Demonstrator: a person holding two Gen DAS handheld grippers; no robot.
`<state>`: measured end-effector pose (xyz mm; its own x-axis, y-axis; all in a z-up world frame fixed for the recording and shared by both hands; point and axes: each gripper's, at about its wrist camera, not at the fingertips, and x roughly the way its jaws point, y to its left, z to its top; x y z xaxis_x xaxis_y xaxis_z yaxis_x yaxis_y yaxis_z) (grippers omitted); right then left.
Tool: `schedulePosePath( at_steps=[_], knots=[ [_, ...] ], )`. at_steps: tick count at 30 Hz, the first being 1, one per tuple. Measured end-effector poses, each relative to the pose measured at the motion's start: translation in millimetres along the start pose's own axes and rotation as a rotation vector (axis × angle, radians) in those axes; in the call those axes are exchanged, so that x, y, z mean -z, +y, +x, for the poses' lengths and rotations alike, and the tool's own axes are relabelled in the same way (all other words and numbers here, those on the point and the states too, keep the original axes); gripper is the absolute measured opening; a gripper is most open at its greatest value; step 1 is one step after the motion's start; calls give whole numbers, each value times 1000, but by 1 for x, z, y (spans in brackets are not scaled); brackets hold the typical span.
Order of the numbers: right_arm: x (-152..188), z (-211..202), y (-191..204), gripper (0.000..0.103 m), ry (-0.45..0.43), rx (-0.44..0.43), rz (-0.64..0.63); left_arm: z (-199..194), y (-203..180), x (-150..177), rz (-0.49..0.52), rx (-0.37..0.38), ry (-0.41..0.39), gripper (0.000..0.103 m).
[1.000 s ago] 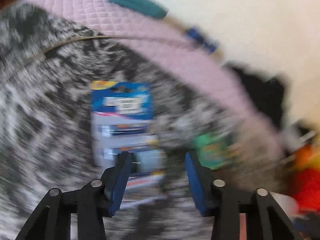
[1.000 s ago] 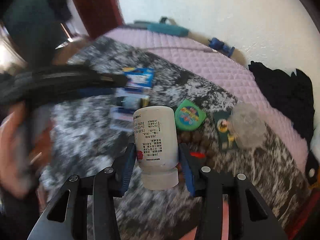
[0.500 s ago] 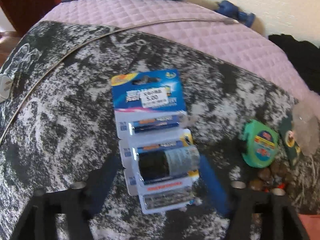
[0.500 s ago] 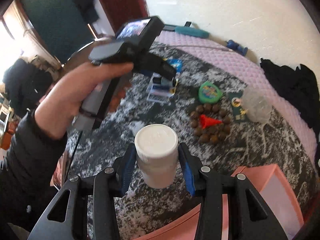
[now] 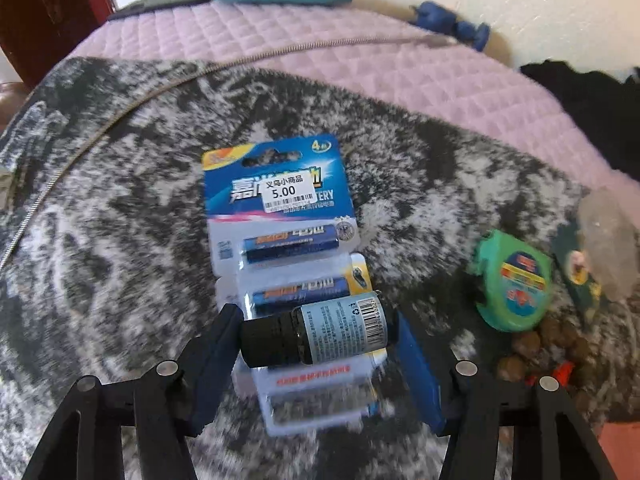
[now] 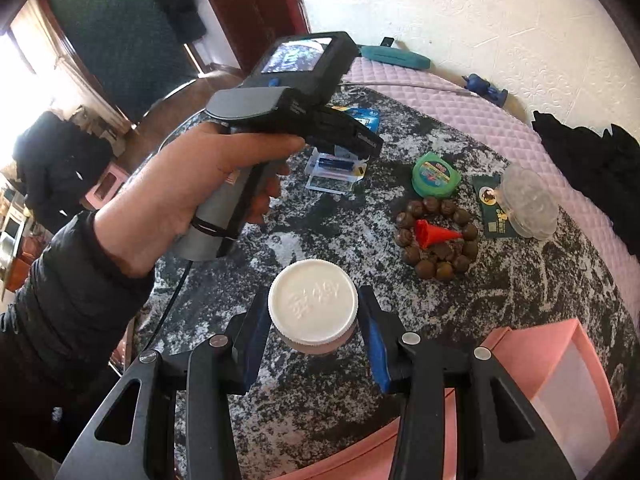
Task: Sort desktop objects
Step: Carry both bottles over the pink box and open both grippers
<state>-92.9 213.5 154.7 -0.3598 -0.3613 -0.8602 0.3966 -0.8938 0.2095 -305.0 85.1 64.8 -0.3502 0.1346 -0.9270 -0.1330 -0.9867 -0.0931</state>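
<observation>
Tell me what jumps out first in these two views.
The left tongs close around a small dark bottle lying sideways on a blue battery pack. The right tongs clamp a white-capped bottle above the mottled tabletop, with a ring of brown beads around a red cone beyond.

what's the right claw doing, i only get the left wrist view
Observer: The right claw is shut on a white bottle, with the cap facing its camera.
Operator: ok where can that go
Observer: A pink tray sits at the near edge of the table, just right of that claw.
</observation>
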Motion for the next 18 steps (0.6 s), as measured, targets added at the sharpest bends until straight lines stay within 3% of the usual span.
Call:
schedulePosePath(
  at_steps=[7,18],
  knots=[
    [21,-50,24,45,-61,2,27,-103,-13,41,51,33,-119,64],
    [110,-179,93,45,-167,58,39,-272,-49,166,183,46,-286,65]
  ],
)
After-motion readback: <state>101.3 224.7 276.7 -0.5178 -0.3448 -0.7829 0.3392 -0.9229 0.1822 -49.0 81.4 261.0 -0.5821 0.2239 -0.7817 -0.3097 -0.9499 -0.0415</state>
